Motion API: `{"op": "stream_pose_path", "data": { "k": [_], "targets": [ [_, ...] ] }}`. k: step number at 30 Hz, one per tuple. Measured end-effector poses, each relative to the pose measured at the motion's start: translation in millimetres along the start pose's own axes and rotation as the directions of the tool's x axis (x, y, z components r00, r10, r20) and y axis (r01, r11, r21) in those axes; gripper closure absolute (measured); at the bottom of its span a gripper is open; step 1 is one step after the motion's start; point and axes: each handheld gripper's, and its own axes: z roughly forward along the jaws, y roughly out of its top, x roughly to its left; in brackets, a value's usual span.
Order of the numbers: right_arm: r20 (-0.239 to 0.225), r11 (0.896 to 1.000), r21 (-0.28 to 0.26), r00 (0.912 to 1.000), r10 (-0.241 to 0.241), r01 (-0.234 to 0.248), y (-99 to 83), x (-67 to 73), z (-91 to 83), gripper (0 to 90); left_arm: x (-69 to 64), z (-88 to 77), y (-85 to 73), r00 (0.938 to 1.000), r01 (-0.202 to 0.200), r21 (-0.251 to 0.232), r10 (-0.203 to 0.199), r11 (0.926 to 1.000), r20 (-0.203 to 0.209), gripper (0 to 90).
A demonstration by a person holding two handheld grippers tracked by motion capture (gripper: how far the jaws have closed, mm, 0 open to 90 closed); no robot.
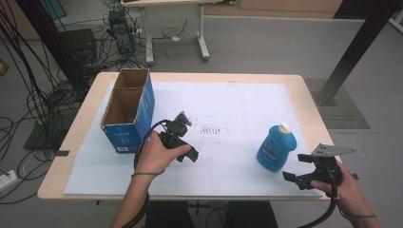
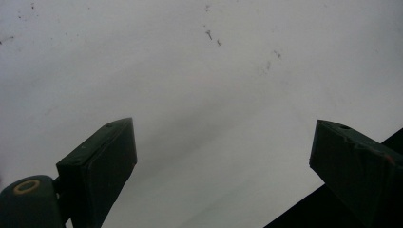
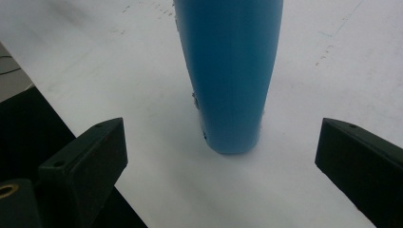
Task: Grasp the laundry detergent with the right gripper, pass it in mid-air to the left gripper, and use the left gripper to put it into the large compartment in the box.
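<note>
The right gripper [image 1: 304,179] has its jaws spread wide, empty, at the tabletop's [image 1: 304,95] front right corner. Straight ahead between them stands a blue bottle [image 3: 230,76], upright, white cap on top, near but untouched. The left gripper [image 1: 183,151], jaws also apart and empty, hovers mid-tabletop, farther away, beside a cardboard box [image 1: 128,114].

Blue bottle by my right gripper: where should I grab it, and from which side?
Grip the blue bottle low on its body, coming in level from the near side with the right gripper. It stands upright with its white cap on top; the right gripper view shows its narrow edge centred between the open jaws, which should span it.
</note>
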Motion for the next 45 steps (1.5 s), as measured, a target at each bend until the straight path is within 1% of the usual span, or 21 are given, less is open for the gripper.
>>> {"op": "stream_pose_path", "data": {
  "k": [10, 12, 17, 19, 20, 24, 27, 32, 34, 36, 45],
  "targets": [
    [-0.004, 1.0, -0.011, 1.0, 0.005, -0.005, -2.3, -1.8, 4.1, 3.1, 0.1, 0.2, -0.5, 1.0, 0.001, 0.012, -0.001, 0.9999, -0.003, 8.9],
    [-0.005, 1.0, -0.013, 1.0, 0.003, -0.003, -1.9, -1.0, 4.8, 3.0, 0.3, 0.2, -0.2, 1.0, -0.003, 0.017, 0.003, 0.9998, -0.009, 8.9],
    [-0.009, 1.0, -0.028, 1.0, 0.0, 0.0, -1.4, -0.5, 6.3, 3.0, 0.0, 0.0, 0.3, 0.9998, -0.009, 0.04, 0.01, 0.9992, -0.019, 9.0],
    [-0.006, 0.999, -0.034, 1.0, 0.0, 0.0, -1.5, -0.7, 7.5, 2.9, 0.5, 0.0, 0.6, 0.9994, -0.018, 0.058, 0.019, 0.9982, -0.03, 9.0],
    [-0.006, 0.999, -0.034, 1.0, 0.0, 0.0, -1.5, -0.7, 7.5, 2.9, 0.7, 0.2, 0.6, 0.9993, -0.015, 0.056, 0.017, 0.9983, -0.034, 9.0],
    [-0.011, 0.999, -0.046, 0.9999, 0.003, -0.003, -2.1, -1.0, 10.0, 2.9, 1.8, 0.9, 0.4, 0.9991, -0.009, 0.077, 0.013, 0.997, -0.042, 9.0],
    [-0.014, 0.999, -0.051, 0.9999, 0.006, -0.007, -3.4, -0.8, 12.1, 2.9, 0.9, 0.7, 0.2, 0.9993, -0.007, 0.08, 0.01, 0.9968, -0.035, 9.0],
    [-0.017, 0.998, -0.064, 0.9998, 0.01, -0.011, -6.9, -1.0, 16.7, 2.9, 0.9, -0.6, 0.9, 0.9992, -0.009, 0.081, 0.012, 0.9967, -0.038, 9.0],
    [-0.018, 0.997, -0.074, 0.9998, 0.003, -0.005, -7.8, -0.6, 18.1, 2.9, 1.2, -0.8, 1.1, 0.9991, -0.011, 0.084, 0.014, 0.9964, -0.041, 9.0],
    [-0.026, 0.996, -0.092, 0.9996, 0.009, -0.011, -9.1, -0.9, 20.3, 2.9, 1.3, -0.8, 1.2, 0.999, -0.012, 0.089, 0.016, 0.9959, -0.043, 9.0],
    [-0.041, 0.992, -0.123, 0.9991, 0.013, -0.018, -10.9, -2.5, 25.4, 2.9, 1.2, 0.0, 0.4, 0.9992, -0.009, 0.088, 0.013, 0.9961, -0.039, 9.0]
  ]
}}
